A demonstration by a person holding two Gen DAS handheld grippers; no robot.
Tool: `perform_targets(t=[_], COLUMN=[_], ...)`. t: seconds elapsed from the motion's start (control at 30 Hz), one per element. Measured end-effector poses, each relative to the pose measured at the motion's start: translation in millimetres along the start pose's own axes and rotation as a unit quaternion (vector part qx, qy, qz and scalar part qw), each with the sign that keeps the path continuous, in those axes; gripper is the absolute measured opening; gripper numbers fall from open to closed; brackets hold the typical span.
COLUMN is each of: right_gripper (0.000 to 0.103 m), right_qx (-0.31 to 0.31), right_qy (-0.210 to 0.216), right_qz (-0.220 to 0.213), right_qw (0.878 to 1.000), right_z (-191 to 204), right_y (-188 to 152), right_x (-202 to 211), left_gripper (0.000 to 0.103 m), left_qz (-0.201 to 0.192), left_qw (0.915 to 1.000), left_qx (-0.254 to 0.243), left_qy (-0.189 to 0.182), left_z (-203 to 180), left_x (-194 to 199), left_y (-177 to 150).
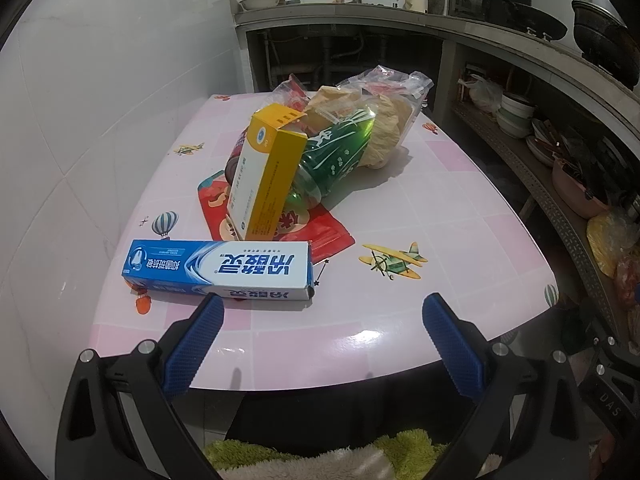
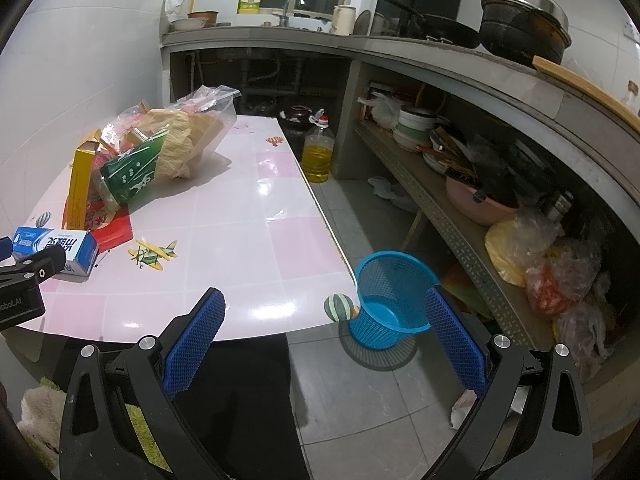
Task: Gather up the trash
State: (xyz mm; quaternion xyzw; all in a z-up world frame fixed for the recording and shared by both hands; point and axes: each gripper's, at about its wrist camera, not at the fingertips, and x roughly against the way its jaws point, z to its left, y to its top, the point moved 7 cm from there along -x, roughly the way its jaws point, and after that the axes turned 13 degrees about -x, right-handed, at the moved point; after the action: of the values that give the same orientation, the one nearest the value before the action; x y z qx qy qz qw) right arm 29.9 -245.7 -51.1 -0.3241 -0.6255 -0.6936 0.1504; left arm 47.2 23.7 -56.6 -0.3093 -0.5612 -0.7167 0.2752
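Note:
A blue toothpaste box [image 1: 218,270] lies near the front edge of the pink table [image 1: 440,208]. Behind it a yellow box [image 1: 266,172] leans on a green bottle [image 1: 336,152], over a red packet [image 1: 320,232], with crumpled paper and clear wrappers [image 1: 384,120] further back. My left gripper [image 1: 324,312] is open just in front of the toothpaste box, empty. My right gripper [image 2: 326,308] is open and empty over the table's front right corner. A blue mesh basket [image 2: 390,300] stands on the floor beside that corner. The same trash pile [image 2: 152,152] shows in the right wrist view.
A counter with sink, wok [image 2: 448,34] and pots runs along the back and right. Shelves below hold bowls [image 2: 416,126], a pink basin and bags. An oil bottle [image 2: 318,152] stands on the floor past the table. A tiled wall [image 1: 100,80] borders the table's left side.

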Motion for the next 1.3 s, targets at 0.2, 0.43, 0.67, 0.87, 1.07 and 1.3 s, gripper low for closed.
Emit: perform_targets(t=[0.2,0.43,0.67,0.87,1.07,1.3], right_gripper=[0.095,0.095,0.095,0.095,0.095,0.095], right_qx=[0.0,0.001,0.004,0.012,0.018,0.03], right_qy=[0.0,0.001,0.001,0.012,0.042,0.085], right_qz=[0.0,0.001,0.007,0.019,0.038,0.06], right_qw=[1.0,1.0,1.0,1.0,0.998,0.994], right_z=[0.0,2.8,11.8,25.4,49.0,82.7], right_y=[-0.1,-0.8,-1.4,1.3,11.1,27.0], right_x=[0.0,-0.8,-6.8,-16.9,-30.5,-43.3], left_gripper=[0.097,0.097,0.097,0.097,0.097,0.097], left_qz=[0.001,0.004,0.007,0.001,-0.023,-0.012], left_qw=[1.0,1.0,1.0,0.9998,0.9995,0.9988], left_qx=[0.0,0.0,-0.004,-0.002,0.01,0.039], left_qy=[0.001,0.001,-0.002,-0.02,-0.018,-0.026], left_z=[0.7,1.9,1.9,9.3,38.6,81.1], left_x=[-0.4,-2.9,-8.2,-14.1,-13.7,-23.9], left_y=[0.4,0.3,0.9,0.8,8.0,13.9])
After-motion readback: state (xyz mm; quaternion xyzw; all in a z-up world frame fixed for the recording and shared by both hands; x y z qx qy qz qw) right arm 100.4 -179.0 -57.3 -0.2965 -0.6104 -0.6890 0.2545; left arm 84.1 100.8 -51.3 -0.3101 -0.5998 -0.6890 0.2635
